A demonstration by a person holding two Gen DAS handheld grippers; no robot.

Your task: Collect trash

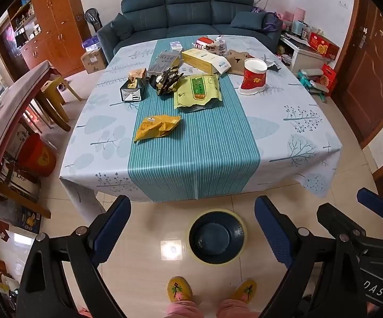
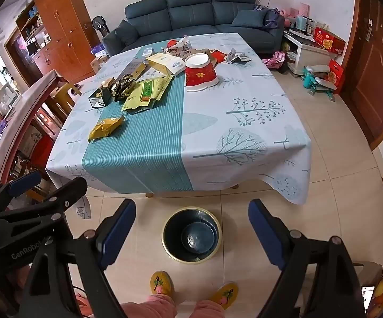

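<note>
Living room with tiled floor

A dark blue sofa (image 1: 188, 10) stands far, wooden cabinets (image 1: 56, 18) left, a brown door (image 1: 374, 79) right.

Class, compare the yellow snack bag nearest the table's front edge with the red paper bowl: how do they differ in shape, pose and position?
The yellow snack bag is soft, crumpled and lies flat; the red paper bowl is rigid, round and stands upside down. The bag lies on the teal striped runner, nearer the front edge; the bowl sits farther back on the pale leaf-printed cloth. Both rest on the table, untouched.
</note>
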